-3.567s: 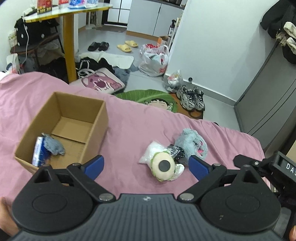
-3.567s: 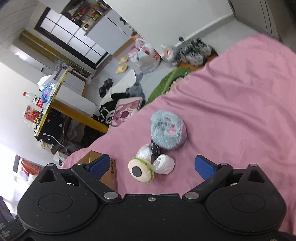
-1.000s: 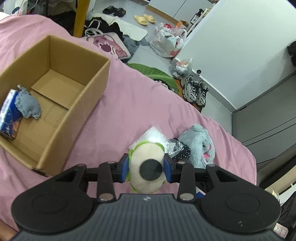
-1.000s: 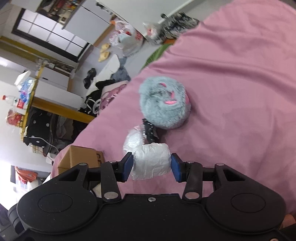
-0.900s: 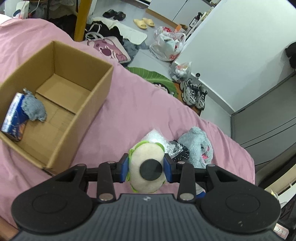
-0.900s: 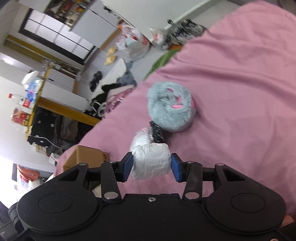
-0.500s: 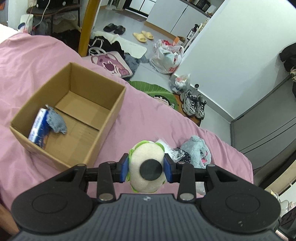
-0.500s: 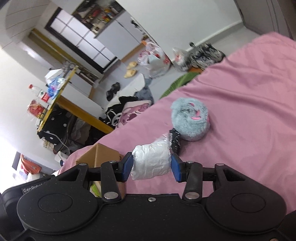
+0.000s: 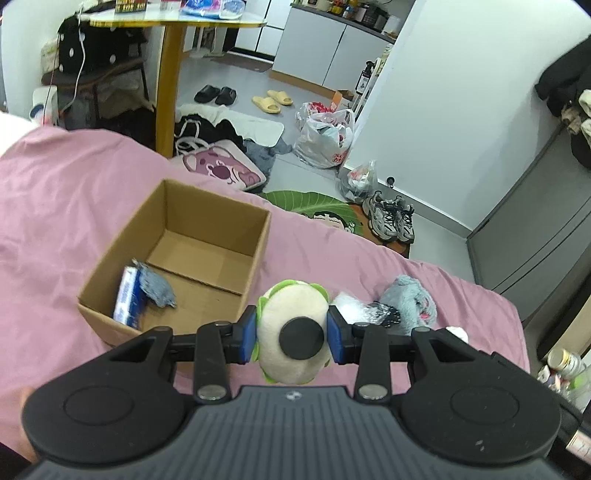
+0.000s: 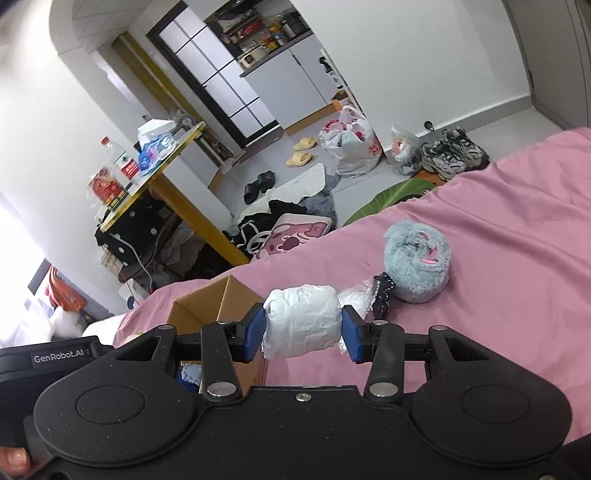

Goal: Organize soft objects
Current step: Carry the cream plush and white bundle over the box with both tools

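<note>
Left wrist view: left gripper (image 9: 291,335) clamps a cream plush (image 9: 291,325) with green trim and a black disc on its front, blue pads (image 9: 249,334) pressed on both sides, held above the pink bed (image 9: 74,192). Open cardboard box (image 9: 177,254) sits on the bed, ahead and to the left of the plush. Inside the box: a blue pack (image 9: 127,295) against the near-left wall and a grey fuzzy item (image 9: 157,291) touching it; rest of the box floor bare. Right of the plush on the bed: a clear bag (image 9: 351,304), a black speckled item (image 9: 384,315) beside it, then a grey fluffy toy (image 9: 410,304) with pink marks.

Right wrist view: right gripper (image 10: 303,328) closed on a white wrapped bundle (image 10: 303,317), pads (image 10: 255,328) squeezing both ends, lifted off the bed (image 10: 498,221). Box (image 10: 218,306) corner shows just beyond and left of the bundle, partly hidden by the gripper. Fluffy toy (image 10: 417,266) lies on the bed further right, black speckled item (image 10: 382,291) and clear bag (image 10: 356,295) just beside it. Left gripper body shows at the lower left edge; a fingertip (image 10: 14,459) at the bottom corner.

Background floor: yellow-legged worktop (image 9: 173,22), slippers, shoes, plastic bags.
</note>
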`<state>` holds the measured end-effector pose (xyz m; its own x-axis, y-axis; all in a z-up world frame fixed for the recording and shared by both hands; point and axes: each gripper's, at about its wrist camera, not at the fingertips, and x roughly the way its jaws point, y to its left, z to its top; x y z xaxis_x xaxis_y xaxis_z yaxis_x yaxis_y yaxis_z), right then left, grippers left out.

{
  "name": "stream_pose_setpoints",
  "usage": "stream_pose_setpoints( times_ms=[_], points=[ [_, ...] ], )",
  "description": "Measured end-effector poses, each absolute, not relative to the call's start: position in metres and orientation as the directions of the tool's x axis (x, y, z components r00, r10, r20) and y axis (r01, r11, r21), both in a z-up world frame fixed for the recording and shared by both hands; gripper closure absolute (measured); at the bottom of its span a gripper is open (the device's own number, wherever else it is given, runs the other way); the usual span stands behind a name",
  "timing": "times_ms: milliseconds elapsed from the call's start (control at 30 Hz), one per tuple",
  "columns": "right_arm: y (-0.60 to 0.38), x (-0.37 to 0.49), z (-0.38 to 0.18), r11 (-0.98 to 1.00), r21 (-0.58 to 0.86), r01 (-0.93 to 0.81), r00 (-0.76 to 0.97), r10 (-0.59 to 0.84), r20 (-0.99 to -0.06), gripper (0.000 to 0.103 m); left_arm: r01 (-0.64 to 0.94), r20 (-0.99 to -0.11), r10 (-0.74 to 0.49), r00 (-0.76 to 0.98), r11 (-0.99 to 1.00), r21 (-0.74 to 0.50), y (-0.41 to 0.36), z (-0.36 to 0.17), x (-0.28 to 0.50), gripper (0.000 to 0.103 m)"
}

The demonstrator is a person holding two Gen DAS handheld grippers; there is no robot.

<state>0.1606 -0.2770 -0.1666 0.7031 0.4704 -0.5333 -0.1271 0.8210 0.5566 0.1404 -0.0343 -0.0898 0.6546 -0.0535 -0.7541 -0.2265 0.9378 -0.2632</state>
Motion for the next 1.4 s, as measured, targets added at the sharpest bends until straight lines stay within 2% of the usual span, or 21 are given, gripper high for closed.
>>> stream_pose_setpoints(
  times_ms=[367, 967, 1100, 1400],
  points=[
    [-0.253, 0.163, -0.159, 0.836, 0.511, -0.201, 0.676, 0.496, -0.546, 0.06, -0.207, -0.742, -0.017, 0.67, 0.956, -0.21, 0.007, -0.081, 0.136, 0.065],
    [-0.194, 0.174, -0.139, 0.861, 0.434, -0.266, 0.664, 0.49, -0.564, 0.059, -0.244, -0.723, -0.005, 0.691, 0.94, -0.239, 0.065, -0.098, 0.18, 0.065],
    [-0.173, 0.182, -0.138, 0.866, 0.414, -0.279, 0.656, 0.487, -0.576, 0.059, -0.26, -0.742, -0.013, 0.67, 0.933, -0.25, 0.075, -0.106, 0.194, 0.065],
    [-0.135, 0.208, -0.143, 0.868, 0.409, -0.283, 0.641, 0.488, -0.593, 0.059, -0.224, -0.743, -0.025, 0.669, 0.946, -0.233, 0.09, -0.118, 0.215, 0.065]
  ],
)
